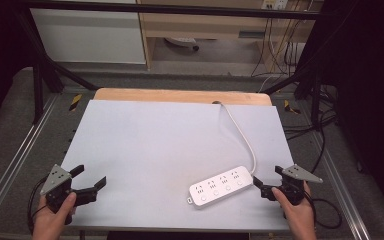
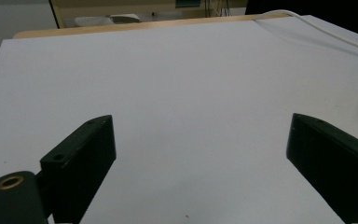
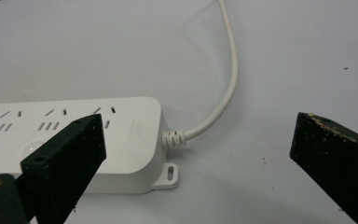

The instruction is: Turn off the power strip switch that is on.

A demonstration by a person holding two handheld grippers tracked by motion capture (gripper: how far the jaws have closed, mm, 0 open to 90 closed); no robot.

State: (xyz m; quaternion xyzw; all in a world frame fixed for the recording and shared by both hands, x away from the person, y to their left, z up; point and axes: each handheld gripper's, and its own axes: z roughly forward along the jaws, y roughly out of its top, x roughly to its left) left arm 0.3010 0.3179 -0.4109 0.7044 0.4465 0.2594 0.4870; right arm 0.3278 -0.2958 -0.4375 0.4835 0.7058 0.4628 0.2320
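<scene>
High view: right tongs (image 1: 266, 184) at near right edge of tabletop (image 1: 150, 145), released, jaws spread wide, nothing between them, tips just beside cord end of white power strip (image 1: 221, 186). Left tongs (image 1: 91, 181) at near left corner, likewise released and empty, well apart from strip. Right gripper view: right tongs (image 3: 198, 156) aimed at strip's cord end (image 3: 135, 140), strain relief and mounting ear between the jaws but untouched. Strip lying flat, sockets up, angled across near right part of tabletop. White cord (image 1: 242, 135) curving from strip's right end to far edge of tabletop.
</scene>
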